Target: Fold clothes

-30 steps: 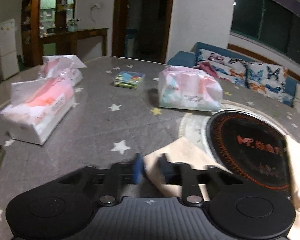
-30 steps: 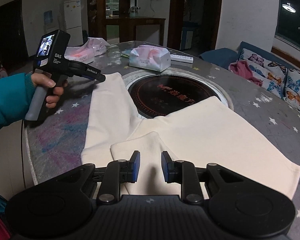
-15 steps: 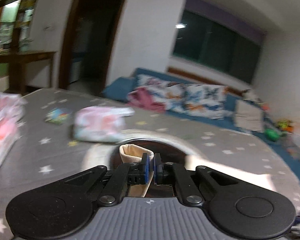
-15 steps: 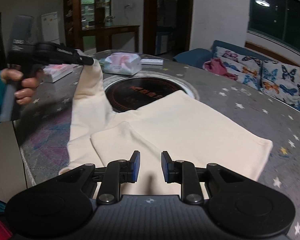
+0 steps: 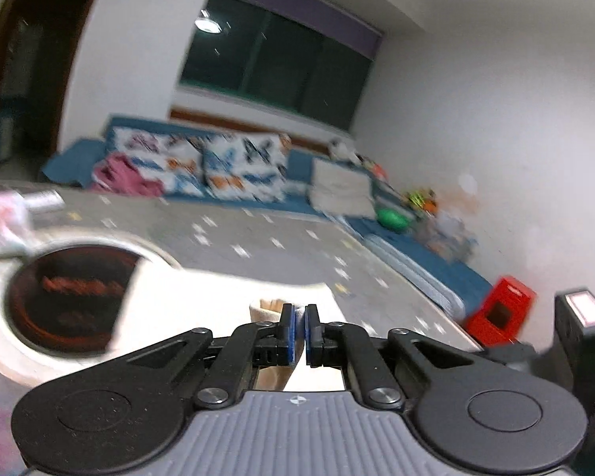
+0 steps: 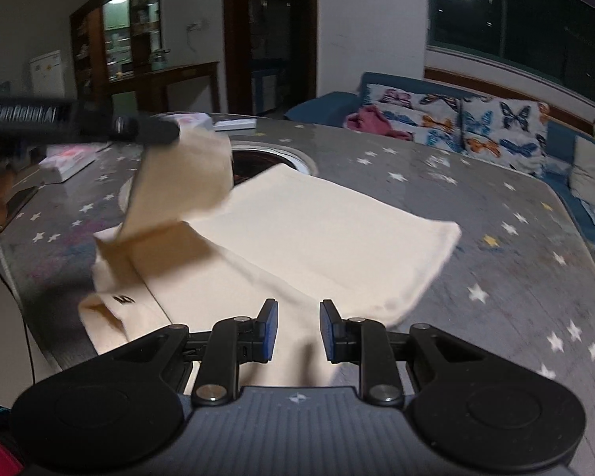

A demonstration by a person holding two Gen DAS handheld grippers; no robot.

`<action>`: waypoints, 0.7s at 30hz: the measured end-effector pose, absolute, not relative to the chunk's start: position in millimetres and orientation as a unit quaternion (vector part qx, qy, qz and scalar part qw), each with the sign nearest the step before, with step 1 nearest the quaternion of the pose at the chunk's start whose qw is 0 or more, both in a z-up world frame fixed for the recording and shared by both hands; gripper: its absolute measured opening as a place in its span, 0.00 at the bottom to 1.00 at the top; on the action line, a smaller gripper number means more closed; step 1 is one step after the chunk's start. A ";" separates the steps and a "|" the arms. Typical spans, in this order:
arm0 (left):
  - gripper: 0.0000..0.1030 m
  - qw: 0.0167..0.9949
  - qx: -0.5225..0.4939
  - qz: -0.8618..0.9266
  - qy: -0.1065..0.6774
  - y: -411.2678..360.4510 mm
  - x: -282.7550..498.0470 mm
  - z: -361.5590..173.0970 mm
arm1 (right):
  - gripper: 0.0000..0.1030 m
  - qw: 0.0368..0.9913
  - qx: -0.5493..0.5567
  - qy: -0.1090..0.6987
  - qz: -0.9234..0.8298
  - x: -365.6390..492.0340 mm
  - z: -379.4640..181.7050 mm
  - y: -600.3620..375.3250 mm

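A cream-coloured cotton garment (image 6: 321, 226) lies spread on the grey star-patterned tabletop (image 6: 496, 246), directly ahead of the right tongs (image 6: 296, 331). Its main panel is flat and roughly rectangular, with a stitched hem along the far right edge and a soft seam running diagonally toward the tongs. Near the left corner a small dark label shows on a folded-over flap.

The right tongs hover low over the near edge of the cloth, their blue-padded jaws apart with nothing between them.

To the left of the right tongs, the left tongs (image 6: 166, 133) hold one long strip of the garment, a sleeve or leg, lifted off the tabletop; it hangs in a curved band from the dark fingertips down to the flat part of the cloth, casting a shadow beneath it. In the left wrist view the left tongs (image 5: 297, 331) have their jaws nearly together, clamped on a bunched, rolled edge of the cream fabric that pokes up just left of the pads. The pale cloth (image 5: 218, 297) spreads out ahead of them, bright and blurred.

Beyond the garment, a round black inset hotplate with red lettering (image 5: 71, 301) sits in the tabletop, partly covered by the fabric.
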State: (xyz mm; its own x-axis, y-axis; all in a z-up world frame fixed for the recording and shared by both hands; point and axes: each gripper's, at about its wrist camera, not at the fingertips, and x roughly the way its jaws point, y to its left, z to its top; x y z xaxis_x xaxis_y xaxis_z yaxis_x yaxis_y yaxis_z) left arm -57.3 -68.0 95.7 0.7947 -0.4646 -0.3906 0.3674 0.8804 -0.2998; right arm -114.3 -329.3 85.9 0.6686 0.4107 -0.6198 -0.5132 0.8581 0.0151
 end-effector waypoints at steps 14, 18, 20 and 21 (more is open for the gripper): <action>0.27 0.902 -0.071 -0.281 0.319 -104.0 -67.0 45.6 | 0.22 0.915 -0.049 0.326 0.233 -121.9 83.9 -347.1; 0.32 0.910 -0.065 -0.269 0.307 -81.1 -78.3 49.9 | 0.22 0.910 -0.049 0.330 0.248 -120.1 83.3 -338.3; 0.32 0.919 -0.058 -0.249 0.301 -65.5 -80.5 52.3 | 0.22 0.906 -0.051 0.332 0.258 -118.8 81.9 -332.3; 0.32 0.925 -0.054 -0.234 0.296 -54.6 -82.4 53.3 | 0.22 0.904 -0.050 0.334 0.263 -118.0 80.8 -329.3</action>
